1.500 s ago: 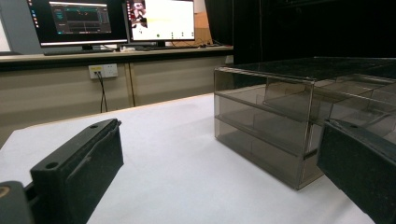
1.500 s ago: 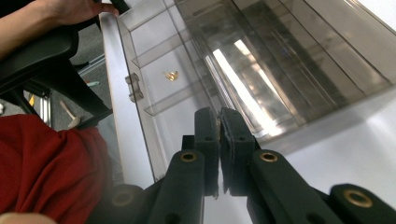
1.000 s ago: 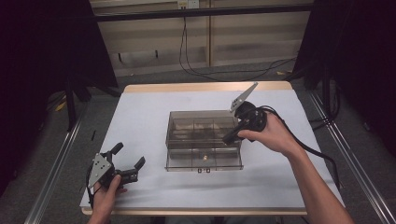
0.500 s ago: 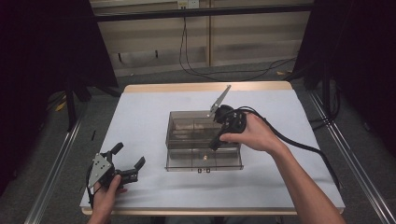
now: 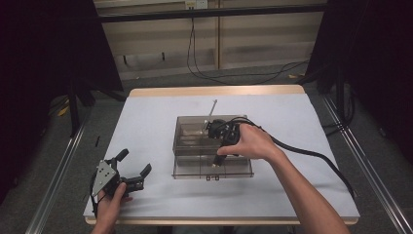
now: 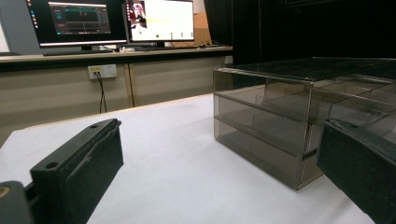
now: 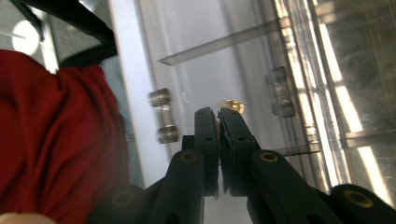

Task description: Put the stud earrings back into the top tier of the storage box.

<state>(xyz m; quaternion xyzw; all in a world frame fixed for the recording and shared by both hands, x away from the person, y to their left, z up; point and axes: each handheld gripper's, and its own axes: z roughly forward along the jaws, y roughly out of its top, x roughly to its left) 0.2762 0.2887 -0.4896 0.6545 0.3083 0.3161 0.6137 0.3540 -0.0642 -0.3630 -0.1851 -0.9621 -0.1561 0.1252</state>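
Well, the table (image 5: pixel 146 126) has plenty of free white surface on every side of the box (image 5: pixel 195 146), which sits near the middle, its front edge still well back from the table's near edge. From the box, the left gripper (image 5: pixel 131 168) is at about 8 o'clock, low over the table near the near-left corner, with open surface between the two. Its jaws stand wide apart with nothing between them; in the left gripper view they frame the box corner (image 6: pixel 299 140).

The right gripper (image 5: pixel 216 163) hangs over the box's front half, pointing down toward 6 o'clock, its cable trailing off to 4 o'clock across the table. Its jaws are pressed together (a thin sliver of gap shows in the right gripper view (image 7: pixel 218 114)), and I see nothing gripped between them.

The box is smoky clear plastic, squarish, with drawers stacked in tiers and inner dividers visible through the walls. Small metal knobs (image 7: pixel 161 98) sit on a drawer front, and a brass-coloured knob (image 7: pixel 233 106) shows just past the closed tips; whether they touch it I cannot tell.
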